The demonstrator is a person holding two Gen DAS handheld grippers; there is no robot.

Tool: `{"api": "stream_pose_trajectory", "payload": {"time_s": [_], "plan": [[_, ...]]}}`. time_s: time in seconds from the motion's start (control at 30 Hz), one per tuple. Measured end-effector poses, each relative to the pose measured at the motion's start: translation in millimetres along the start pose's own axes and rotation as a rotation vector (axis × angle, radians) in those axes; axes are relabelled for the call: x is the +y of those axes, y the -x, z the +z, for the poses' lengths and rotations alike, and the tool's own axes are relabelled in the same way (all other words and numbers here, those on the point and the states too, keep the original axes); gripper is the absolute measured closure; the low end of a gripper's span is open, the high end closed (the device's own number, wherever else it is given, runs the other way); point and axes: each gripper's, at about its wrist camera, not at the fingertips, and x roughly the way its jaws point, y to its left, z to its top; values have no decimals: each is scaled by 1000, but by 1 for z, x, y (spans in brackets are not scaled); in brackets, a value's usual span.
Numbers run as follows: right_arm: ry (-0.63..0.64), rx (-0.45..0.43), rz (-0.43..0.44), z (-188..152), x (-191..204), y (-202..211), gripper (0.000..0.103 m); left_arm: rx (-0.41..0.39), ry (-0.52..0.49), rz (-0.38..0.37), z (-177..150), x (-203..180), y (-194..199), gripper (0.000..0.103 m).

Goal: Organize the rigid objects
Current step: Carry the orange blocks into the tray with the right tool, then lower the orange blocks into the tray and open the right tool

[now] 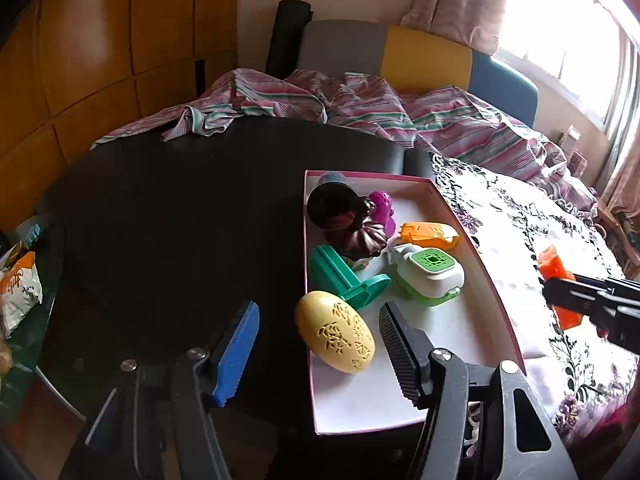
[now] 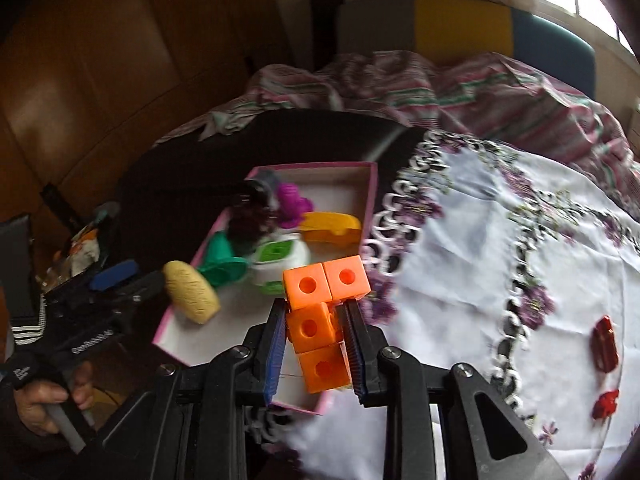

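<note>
The right tongs (image 2: 316, 344) are clamped on the orange block piece (image 2: 320, 320) — four linked cubes, held by the lower ones above the near corner of the pink-rimmed box (image 2: 372, 184). I would lower it into the bare white floor near the yellow egg-shaped case (image 2: 192, 296) before letting go. The left tongs (image 1: 320, 344) stand apart and empty beside the box — best kept clear.

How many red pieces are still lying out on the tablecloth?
2, both on the white floral tablecloth in the right wrist view: one red piece near the right edge, another red piece just below it. More may lie outside the frame.
</note>
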Motion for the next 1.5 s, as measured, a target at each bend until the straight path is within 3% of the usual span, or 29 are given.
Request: {"api": "stream_pose_trajectory", "payload": {"time_s": [0.37, 1.03, 1.17, 1.5], "plan": [[83, 48, 93, 0, 52, -30, 76, 11, 29, 10, -1, 12, -3, 39], [29, 219, 117, -24, 66, -113, 75, 21, 92, 74, -3, 44, -9, 37], [8, 222, 143, -28, 63, -110, 68, 25, 98, 78, -3, 44, -11, 37], [-10, 192, 157, -28, 58, -97, 68, 17, 74, 77, -2, 38, -7, 37]]}}
